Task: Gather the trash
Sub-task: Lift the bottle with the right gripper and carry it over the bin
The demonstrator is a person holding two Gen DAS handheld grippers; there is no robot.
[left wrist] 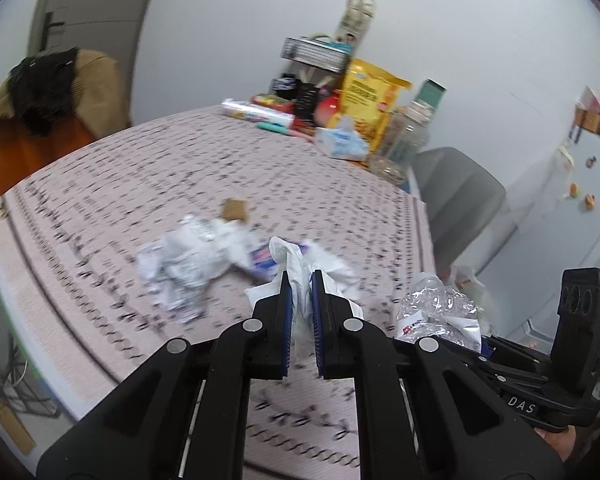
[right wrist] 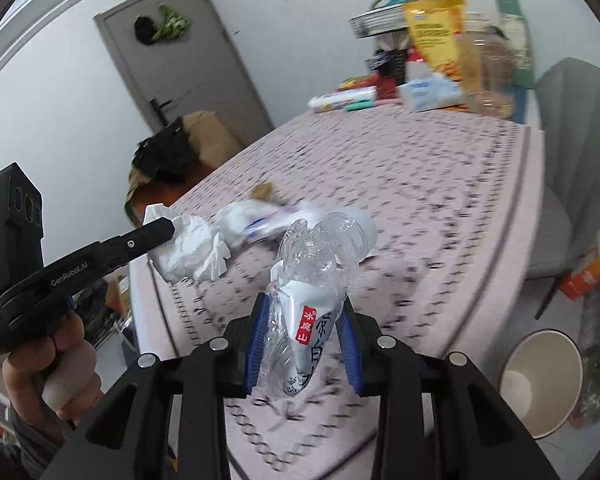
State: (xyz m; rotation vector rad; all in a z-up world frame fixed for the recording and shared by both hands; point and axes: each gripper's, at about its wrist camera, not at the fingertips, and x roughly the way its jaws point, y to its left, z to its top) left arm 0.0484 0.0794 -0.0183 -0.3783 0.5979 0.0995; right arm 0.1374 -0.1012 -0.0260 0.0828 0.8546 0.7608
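My left gripper (left wrist: 300, 276) is shut on a crumpled white tissue (left wrist: 296, 256), held just above the table's near edge. In the right wrist view that tissue (right wrist: 188, 248) bulges from the left gripper's fingers (right wrist: 156, 232) at the left. My right gripper (right wrist: 304, 304) is shut on a crushed clear plastic bottle (right wrist: 320, 256) with a white and red label, its white cap pointing away. The same bottle (left wrist: 436, 304) shows to the right in the left wrist view. More crumpled white wrappers (left wrist: 188, 264) and a small brown cardboard scrap (left wrist: 235, 210) lie on the pink patterned tablecloth (left wrist: 220, 152).
A beige open bin (right wrist: 540, 380) stands on the floor at the lower right. The table's far end holds a yellow bag (left wrist: 370, 100), a tissue pack (left wrist: 342, 142) and a clear jar (left wrist: 404, 140). A grey chair (left wrist: 460, 200) stands to the right, and a clothes-draped chair (left wrist: 48, 96) to the left.
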